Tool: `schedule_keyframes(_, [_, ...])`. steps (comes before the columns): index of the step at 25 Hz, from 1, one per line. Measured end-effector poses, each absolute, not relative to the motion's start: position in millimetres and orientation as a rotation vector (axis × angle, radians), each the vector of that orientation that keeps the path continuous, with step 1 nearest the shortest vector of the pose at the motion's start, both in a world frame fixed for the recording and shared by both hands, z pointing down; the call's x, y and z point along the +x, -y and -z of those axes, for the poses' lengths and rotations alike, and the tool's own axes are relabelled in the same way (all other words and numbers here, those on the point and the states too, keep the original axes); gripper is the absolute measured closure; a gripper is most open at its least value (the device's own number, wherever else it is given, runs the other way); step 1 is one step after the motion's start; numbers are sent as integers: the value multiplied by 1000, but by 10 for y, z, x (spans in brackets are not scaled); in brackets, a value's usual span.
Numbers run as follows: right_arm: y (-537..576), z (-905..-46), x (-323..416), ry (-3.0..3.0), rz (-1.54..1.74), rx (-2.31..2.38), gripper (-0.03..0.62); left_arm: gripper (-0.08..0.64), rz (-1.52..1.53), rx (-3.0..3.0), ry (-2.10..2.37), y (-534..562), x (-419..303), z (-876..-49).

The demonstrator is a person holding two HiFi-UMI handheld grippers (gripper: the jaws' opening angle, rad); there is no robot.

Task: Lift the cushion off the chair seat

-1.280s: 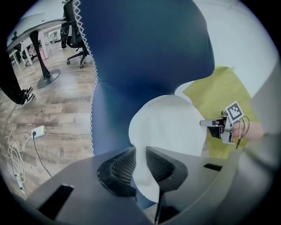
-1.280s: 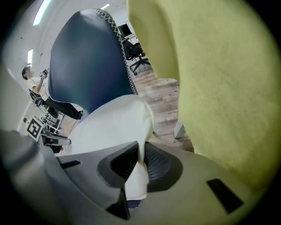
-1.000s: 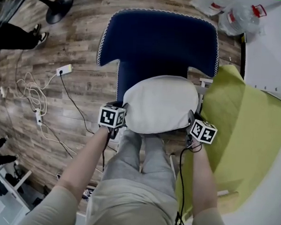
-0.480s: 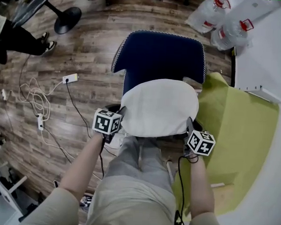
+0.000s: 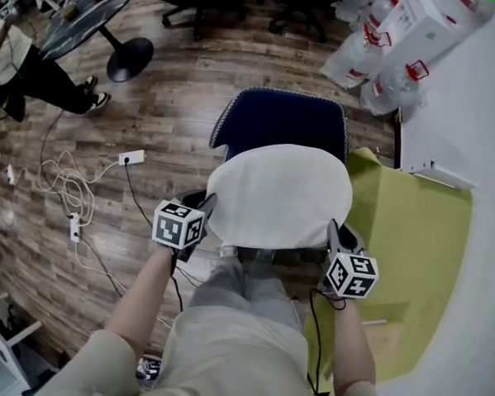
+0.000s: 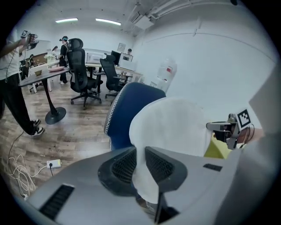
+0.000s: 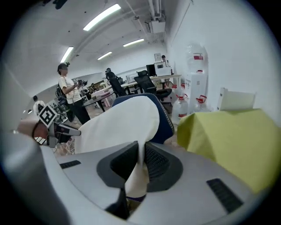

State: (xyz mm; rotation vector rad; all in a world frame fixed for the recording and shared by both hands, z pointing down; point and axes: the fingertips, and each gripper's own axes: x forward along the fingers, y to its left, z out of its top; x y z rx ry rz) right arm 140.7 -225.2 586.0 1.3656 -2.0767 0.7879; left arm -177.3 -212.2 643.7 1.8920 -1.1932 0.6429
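Just above the person's legs (image 5: 242, 296), the left claw (image 5: 204, 209) is pinched onto the left edge of the white cushion (image 5: 279, 195), with its pads nearly together and only the thin rim between them. The right claw (image 5: 335, 236) clamps the opposite edge in the same way. The cushion is held up between them in front of the blue chair (image 5: 280, 120) and hides its seat. A yellow-green cloth (image 5: 411, 243) lies to the right. Farther off, water bottles (image 5: 378, 72) stand by the wooden floor (image 5: 169, 123).

Chair back (image 5: 280, 120) ahead; yellow sheet (image 5: 419, 243) close right.
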Motion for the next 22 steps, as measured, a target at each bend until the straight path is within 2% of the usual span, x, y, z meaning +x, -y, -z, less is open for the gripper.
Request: schedule_keyframes(22, [2216,-3531,1240,2428,-511,1516,529,479,-508,2153,1458,2309,-1963,-3962])
